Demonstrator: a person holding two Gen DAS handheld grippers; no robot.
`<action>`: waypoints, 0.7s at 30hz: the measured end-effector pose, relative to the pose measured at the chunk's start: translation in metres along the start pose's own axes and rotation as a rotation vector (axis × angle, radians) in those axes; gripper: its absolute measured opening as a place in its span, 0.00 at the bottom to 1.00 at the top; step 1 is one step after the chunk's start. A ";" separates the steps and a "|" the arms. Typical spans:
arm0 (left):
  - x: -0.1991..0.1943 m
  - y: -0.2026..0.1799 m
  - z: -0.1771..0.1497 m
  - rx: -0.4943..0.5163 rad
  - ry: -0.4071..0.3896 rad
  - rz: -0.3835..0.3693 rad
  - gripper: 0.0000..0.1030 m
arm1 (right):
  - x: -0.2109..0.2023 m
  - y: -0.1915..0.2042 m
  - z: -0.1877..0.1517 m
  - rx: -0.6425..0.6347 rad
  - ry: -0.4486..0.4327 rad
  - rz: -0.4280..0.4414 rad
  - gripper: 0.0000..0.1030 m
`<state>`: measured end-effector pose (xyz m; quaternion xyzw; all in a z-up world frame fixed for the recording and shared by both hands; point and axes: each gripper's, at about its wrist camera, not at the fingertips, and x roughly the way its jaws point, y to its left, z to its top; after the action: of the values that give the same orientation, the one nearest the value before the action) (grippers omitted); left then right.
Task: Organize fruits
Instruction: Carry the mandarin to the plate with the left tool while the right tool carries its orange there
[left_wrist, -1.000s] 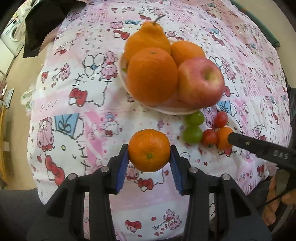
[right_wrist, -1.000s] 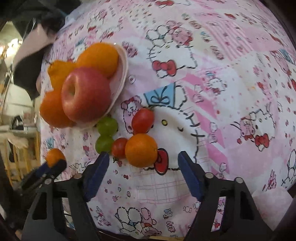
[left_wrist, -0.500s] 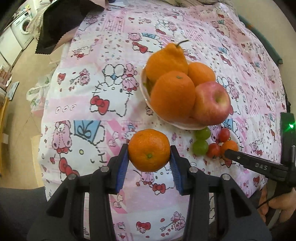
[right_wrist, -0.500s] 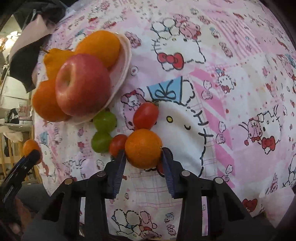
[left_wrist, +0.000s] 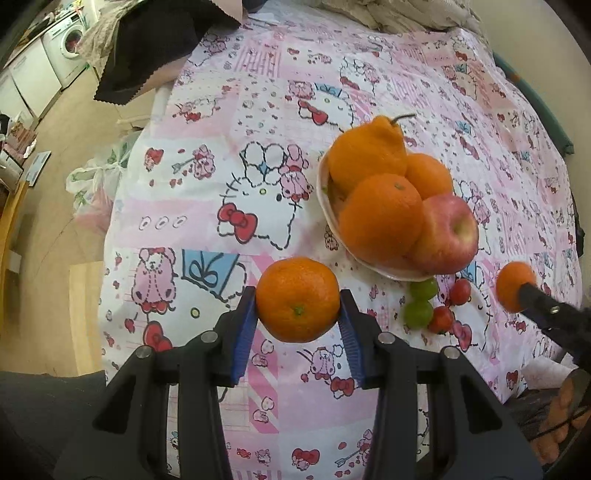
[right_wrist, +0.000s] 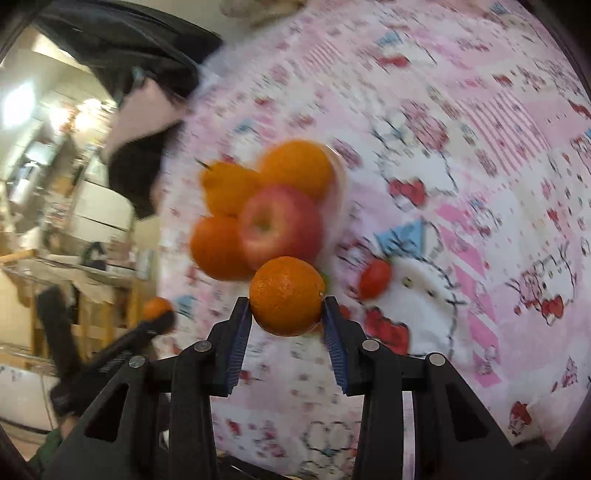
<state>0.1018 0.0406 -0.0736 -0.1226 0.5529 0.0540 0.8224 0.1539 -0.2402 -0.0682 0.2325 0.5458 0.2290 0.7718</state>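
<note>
My left gripper (left_wrist: 297, 314) is shut on a mandarin (left_wrist: 297, 298) and holds it above the cloth, left of the plate. My right gripper (right_wrist: 287, 314) is shut on a small orange (right_wrist: 286, 295), lifted off the cloth; it also shows in the left wrist view (left_wrist: 514, 285). A white plate (left_wrist: 327, 206) holds a pear-shaped orange (left_wrist: 365, 151), two round oranges (left_wrist: 380, 218) and a red apple (left_wrist: 448, 234). Two green grapes (left_wrist: 418, 312) and two cherry tomatoes (left_wrist: 460, 291) lie on the cloth by the plate.
The Hello Kitty cloth (left_wrist: 236, 192) covers the table. A dark garment (left_wrist: 155, 48) lies at its far left corner. The table's left edge drops to the floor with a plastic bag (left_wrist: 92, 184). The right wrist view is motion-blurred.
My right gripper closed on the small orange beside the tomatoes and lifted it off the cloth. My left gripper rose and pulled back with the mandarin.
</note>
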 end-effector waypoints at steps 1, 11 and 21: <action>-0.003 0.000 0.001 0.006 -0.009 0.002 0.37 | -0.004 0.003 0.001 -0.004 -0.011 0.018 0.40; -0.028 -0.007 0.031 0.058 -0.063 -0.013 0.37 | -0.023 0.018 0.014 -0.025 -0.067 0.098 0.40; -0.009 -0.014 0.086 0.028 -0.015 -0.053 0.37 | -0.017 0.023 0.051 -0.050 -0.070 0.063 0.40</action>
<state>0.1787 0.0503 -0.0323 -0.1255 0.5439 0.0255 0.8293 0.1947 -0.2378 -0.0268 0.2380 0.5051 0.2586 0.7882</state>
